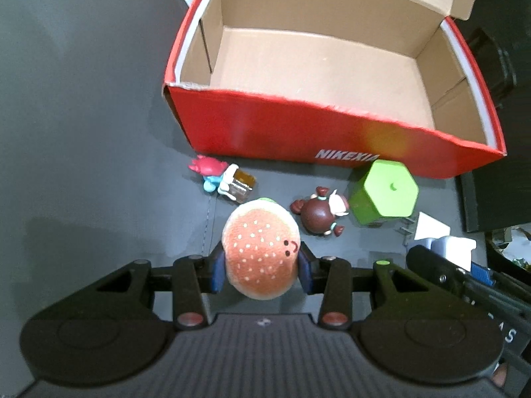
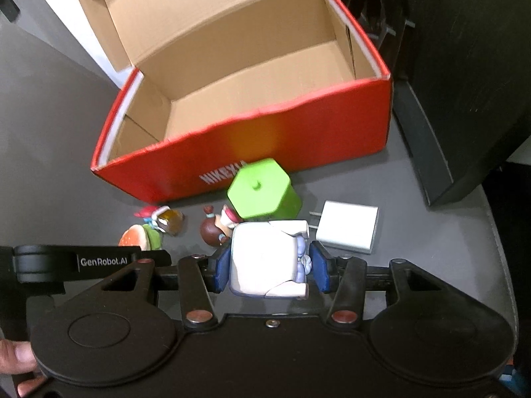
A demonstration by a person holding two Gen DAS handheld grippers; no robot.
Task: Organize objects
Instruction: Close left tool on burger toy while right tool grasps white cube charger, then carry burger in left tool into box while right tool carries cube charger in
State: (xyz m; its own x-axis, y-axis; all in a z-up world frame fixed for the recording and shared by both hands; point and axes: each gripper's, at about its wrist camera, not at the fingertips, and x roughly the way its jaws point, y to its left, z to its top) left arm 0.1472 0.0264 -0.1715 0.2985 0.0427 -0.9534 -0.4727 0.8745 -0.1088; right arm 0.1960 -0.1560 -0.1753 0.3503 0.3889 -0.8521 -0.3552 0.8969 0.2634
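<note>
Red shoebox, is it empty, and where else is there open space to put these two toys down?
The red shoebox floor is bare throughout. Grey tabletop left of it is open too. The strip before it is crowded: green hexagonal block, brown figurine, red-haired figurine.

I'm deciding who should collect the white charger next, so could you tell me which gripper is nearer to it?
Right. The right gripper, shut on a white figure, sits just beside the white charger. The left gripper, holding the plush burger, is farther off.
</note>
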